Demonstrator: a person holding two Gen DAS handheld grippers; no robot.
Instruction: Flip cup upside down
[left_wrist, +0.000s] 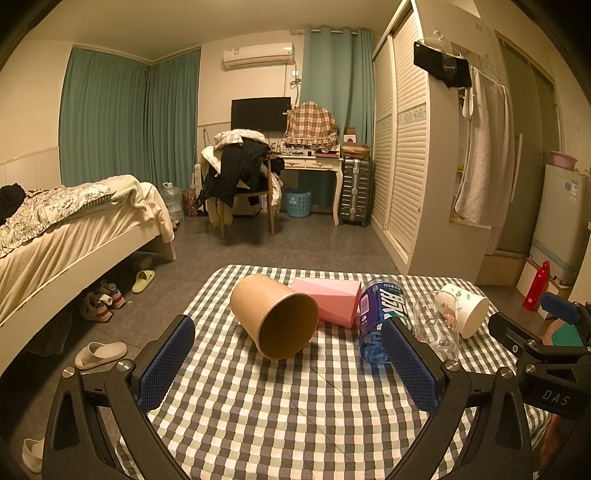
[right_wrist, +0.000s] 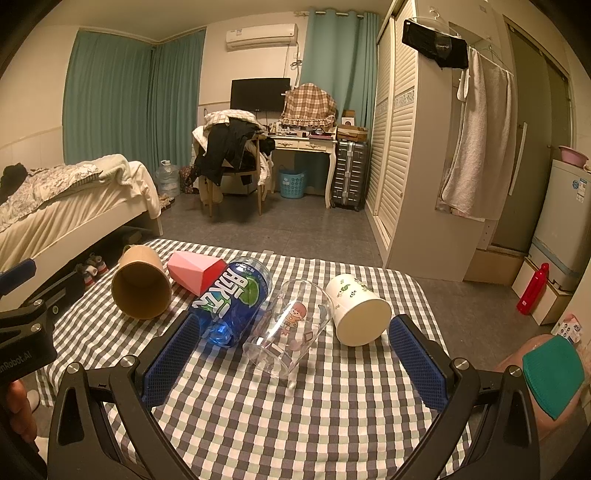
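Observation:
Several cups lie on their sides on a checked tablecloth: a brown paper cup, a pink faceted cup, a blue printed cup, a clear glass with a cartoon and a white patterned cup. My left gripper is open and empty, short of the brown cup. My right gripper is open and empty, its fingers either side of the clear glass's mouth, apart from it.
The right gripper's body shows at the right edge of the left wrist view; the left gripper's body shows at the left edge of the right wrist view. A bed, wardrobe and red bottle stand beyond the table.

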